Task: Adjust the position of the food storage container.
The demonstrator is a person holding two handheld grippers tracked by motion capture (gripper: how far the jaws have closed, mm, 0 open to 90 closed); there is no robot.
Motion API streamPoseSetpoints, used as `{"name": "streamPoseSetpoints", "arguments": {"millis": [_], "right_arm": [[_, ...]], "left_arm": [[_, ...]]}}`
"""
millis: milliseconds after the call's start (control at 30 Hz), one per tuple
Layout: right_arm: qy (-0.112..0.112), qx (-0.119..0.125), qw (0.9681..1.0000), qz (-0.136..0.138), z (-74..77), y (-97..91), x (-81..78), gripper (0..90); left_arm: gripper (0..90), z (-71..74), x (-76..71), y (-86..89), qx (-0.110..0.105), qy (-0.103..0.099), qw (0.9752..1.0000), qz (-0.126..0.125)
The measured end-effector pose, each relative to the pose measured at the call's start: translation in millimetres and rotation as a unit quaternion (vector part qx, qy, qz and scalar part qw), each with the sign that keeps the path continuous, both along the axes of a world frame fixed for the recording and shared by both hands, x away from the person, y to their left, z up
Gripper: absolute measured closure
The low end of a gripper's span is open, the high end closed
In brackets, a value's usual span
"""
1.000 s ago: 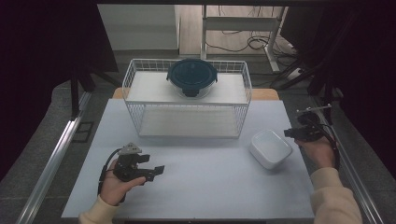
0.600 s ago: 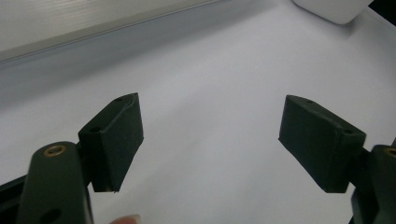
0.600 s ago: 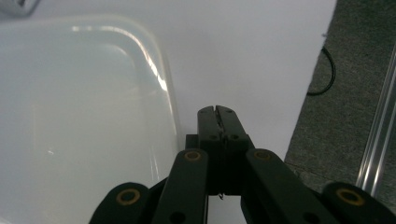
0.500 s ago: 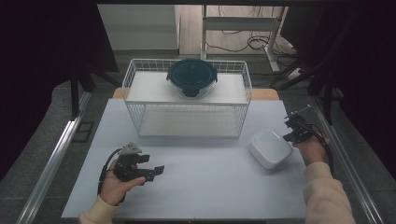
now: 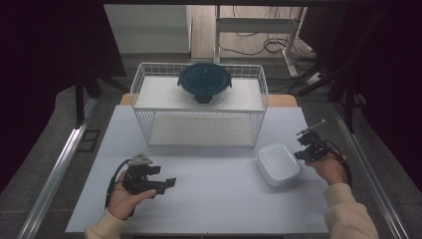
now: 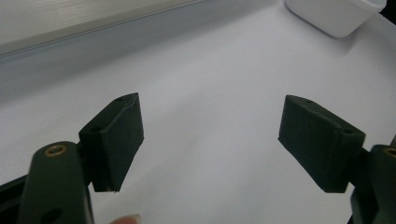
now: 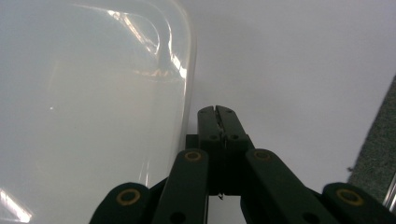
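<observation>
White plastic container (image 5: 278, 164) lies on my desk (image 5: 214, 209), just beside my right tool (image 5: 302, 148).

My right tool has just been closing and its jaws are now pressed together with nothing between them, near the container's right edge. My left tool (image 5: 166, 183) rests well apart, at the left side of the desk, with its jaws spread wide and empty.
</observation>
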State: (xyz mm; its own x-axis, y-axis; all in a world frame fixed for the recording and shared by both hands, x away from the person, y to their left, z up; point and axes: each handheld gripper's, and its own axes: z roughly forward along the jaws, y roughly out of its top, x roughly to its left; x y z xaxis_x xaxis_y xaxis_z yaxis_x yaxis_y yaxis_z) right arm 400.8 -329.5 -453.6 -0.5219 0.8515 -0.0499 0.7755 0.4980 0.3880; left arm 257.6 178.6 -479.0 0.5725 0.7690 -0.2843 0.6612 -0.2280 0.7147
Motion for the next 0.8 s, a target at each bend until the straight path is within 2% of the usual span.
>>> {"name": "streamPoseSetpoints", "arguments": {"millis": [167,300,500,800], "right_arm": [[0.014,0.001,0.9999,0.009,1.4,15.6,-14.0,89.5],[0.021,0.012,0.9995,0.019,0.3,26.9,-26.6,89.5],[0.024,0.024,0.9988,0.034,-3.8,41.9,-45.0,89.5],[0.025,0.037,0.9971,0.061,-8.1,62.5,-58.7,89.5]], "left_arm": [[21.7,0.3,-0.8,-1.2,0.000,-0.001,1.0000,-0.001],[21.7,-0.4,-0.8,-1.5,-0.001,0.000,1.0000,-0.002],[21.8,0.4,-1.7,-2.8,-0.001,-0.001,1.0000,-0.006],[21.8,-0.8,-1.4,-3.7,0.000,0.001,1.0000,-0.005]]}}
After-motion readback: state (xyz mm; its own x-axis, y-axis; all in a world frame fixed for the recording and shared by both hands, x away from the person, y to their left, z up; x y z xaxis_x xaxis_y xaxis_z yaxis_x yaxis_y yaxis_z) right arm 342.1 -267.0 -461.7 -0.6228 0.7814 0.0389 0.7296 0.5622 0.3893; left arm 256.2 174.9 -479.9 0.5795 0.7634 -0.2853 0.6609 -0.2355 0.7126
